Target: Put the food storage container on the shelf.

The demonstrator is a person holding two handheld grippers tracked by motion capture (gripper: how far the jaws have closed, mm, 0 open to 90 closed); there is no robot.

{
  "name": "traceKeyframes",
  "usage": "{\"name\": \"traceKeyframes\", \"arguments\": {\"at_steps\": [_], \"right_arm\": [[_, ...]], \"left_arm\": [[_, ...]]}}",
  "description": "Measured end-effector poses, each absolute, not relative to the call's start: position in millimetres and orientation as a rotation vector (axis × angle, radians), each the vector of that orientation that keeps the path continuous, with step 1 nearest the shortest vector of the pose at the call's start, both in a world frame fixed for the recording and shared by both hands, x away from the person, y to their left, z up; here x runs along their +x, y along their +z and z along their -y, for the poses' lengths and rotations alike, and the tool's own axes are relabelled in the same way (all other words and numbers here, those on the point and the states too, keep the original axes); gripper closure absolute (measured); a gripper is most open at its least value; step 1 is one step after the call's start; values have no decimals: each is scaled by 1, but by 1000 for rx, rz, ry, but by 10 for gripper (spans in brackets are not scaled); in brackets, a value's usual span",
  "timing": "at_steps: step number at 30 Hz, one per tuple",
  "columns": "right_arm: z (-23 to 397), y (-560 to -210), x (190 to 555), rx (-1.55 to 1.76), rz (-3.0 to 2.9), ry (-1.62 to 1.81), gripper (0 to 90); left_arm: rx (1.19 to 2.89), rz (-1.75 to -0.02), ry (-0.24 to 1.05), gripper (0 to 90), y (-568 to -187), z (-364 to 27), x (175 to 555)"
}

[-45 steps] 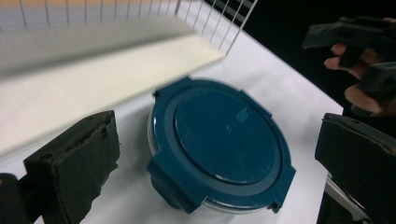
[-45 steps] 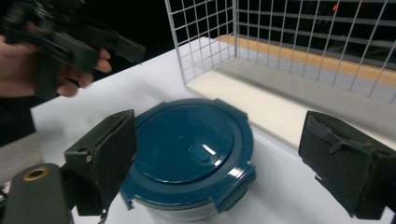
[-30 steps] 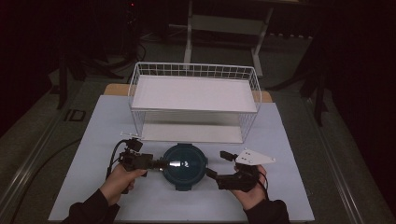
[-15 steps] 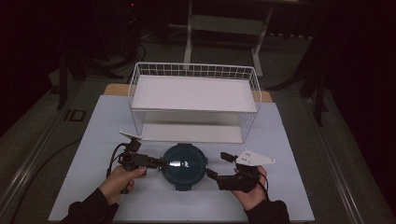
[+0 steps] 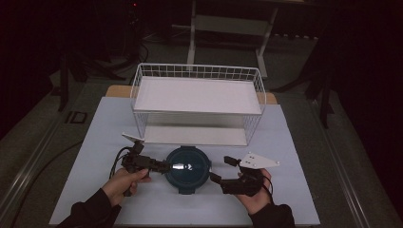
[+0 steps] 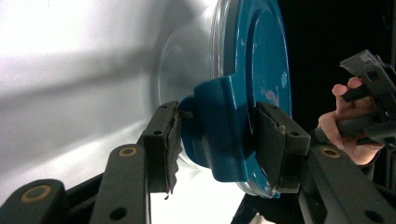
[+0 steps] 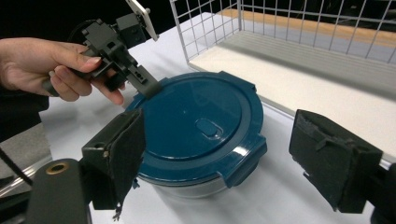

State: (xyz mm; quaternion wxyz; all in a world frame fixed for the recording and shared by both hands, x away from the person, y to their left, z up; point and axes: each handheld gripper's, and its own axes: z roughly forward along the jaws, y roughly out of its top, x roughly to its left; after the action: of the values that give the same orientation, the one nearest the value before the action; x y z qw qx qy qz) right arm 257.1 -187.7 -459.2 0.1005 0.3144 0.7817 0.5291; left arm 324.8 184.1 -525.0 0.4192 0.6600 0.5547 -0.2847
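Glass, by the look of the clear wall under the teal lid (image 7: 201, 126), makes up the body of this round container (image 5: 188, 164) — so it is probably heavy for its size, rigid, smooth-sided and breakable if dropped or knocked against the wire. It sits on the white tabletop (image 5: 304, 190) between the two hands, just in front of the white wire basket (image 5: 197, 102), whose shelf and floor are bare. The lid is stiff plastic with four snap flaps around its rim, and those flaps are the natural places to take hold, since the glossy top and the glass give little purchase. The left tongs (image 6: 215, 140) have just been closing, and the left gripper view shows their pads set on either side of one teal flap (image 6: 219, 126), pressing it from both faces. The right tongs (image 7: 215, 163) stand wide apart with nothing between the pads, hovering just short of the container's near side. I cannot tell from these views whether the other flaps are latched or already loose — the front one seems to lie flat against the bowl. A one-flap grip suits unclipping; lifting the full weight that way would risk the flap flexing or slipping.
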Motion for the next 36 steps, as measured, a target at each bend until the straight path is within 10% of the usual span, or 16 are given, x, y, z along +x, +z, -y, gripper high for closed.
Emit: {"name": "traceKeyframes", "arguments": {"at_steps": [36], "right_arm": [[190,-503,282,1397,-2556,1701,528]], "left_arm": [[1796,-1109,-448,574,-509,-183,278]]}}
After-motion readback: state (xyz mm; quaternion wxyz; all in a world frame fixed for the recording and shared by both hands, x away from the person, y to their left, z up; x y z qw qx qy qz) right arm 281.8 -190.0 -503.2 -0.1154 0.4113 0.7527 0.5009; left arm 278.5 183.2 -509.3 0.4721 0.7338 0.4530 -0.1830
